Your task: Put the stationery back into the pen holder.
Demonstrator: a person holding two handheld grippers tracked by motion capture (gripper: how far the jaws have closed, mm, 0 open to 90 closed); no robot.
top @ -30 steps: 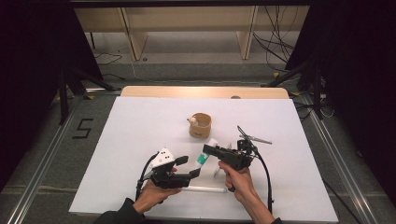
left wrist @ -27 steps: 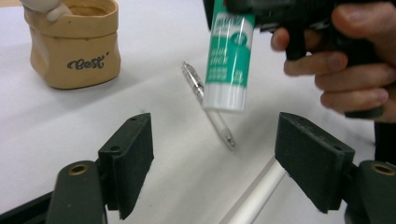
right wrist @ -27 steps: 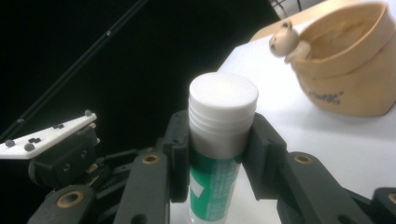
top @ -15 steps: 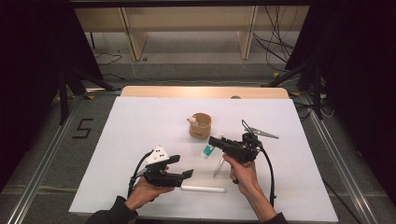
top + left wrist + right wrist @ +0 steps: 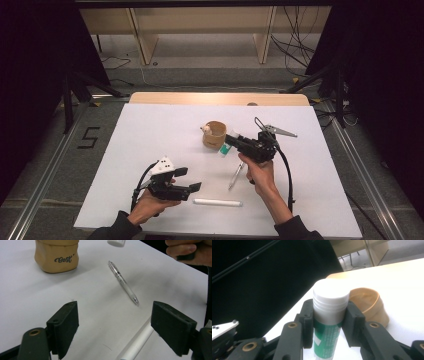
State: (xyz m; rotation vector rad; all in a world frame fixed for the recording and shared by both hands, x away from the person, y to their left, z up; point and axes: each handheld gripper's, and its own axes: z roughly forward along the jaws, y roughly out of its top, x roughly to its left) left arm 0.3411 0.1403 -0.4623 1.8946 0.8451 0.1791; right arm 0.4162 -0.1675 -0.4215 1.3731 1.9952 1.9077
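My right gripper (image 5: 234, 140) is shut on a green and white glue stick (image 5: 226, 147), held just right of a tan cup (image 5: 215, 134). In the right gripper view the pads clamp the glue stick (image 5: 329, 307) below its white cap, with the cup (image 5: 369, 305) behind. My left gripper (image 5: 189, 179) is near the front edge; its jaws have just been opening and stand open with nothing gripped. Ahead of the left gripper (image 5: 115, 312) lie a clear pen (image 5: 123, 282) and a white stick (image 5: 138, 343) on the table.
The white table top (image 5: 150, 130) has a wooden strip (image 5: 220, 98) along its far edge. The pen (image 5: 235, 176) and the white stick (image 5: 217, 202) lie between the two hands. Dark stands and cables surround the table.
The two grippers were close together at the glue stick. Now the right one has carried it up and away toward the cup, and the left one has drawn back to the left.
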